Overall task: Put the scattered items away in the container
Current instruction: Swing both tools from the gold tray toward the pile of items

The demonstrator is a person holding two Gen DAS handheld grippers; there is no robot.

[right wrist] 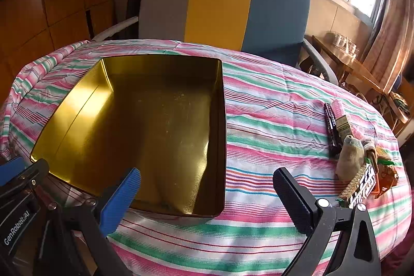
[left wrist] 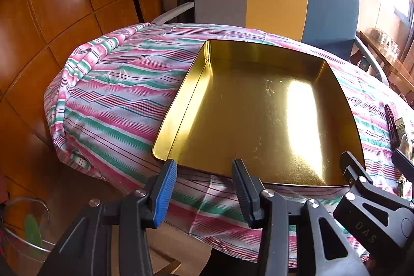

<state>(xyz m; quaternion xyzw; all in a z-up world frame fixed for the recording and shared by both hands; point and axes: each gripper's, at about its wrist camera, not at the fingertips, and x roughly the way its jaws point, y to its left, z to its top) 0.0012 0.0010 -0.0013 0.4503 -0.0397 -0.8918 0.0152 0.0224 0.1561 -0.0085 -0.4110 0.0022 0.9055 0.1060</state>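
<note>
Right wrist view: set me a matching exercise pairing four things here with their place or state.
Things:
1. Gold rectangular metal tin
2. Black harmonica-like bar
3. Beige rolled sock
4. Right claw

Place or state:
A. Open, holding nothing
B. Far end of the item pile, right of the tin
C. Empty, left part of the striped tablecloth
D. In the pile, nearer the camera than the bar

Pairs: 1-C, 2-B, 3-D, 4-A
</note>
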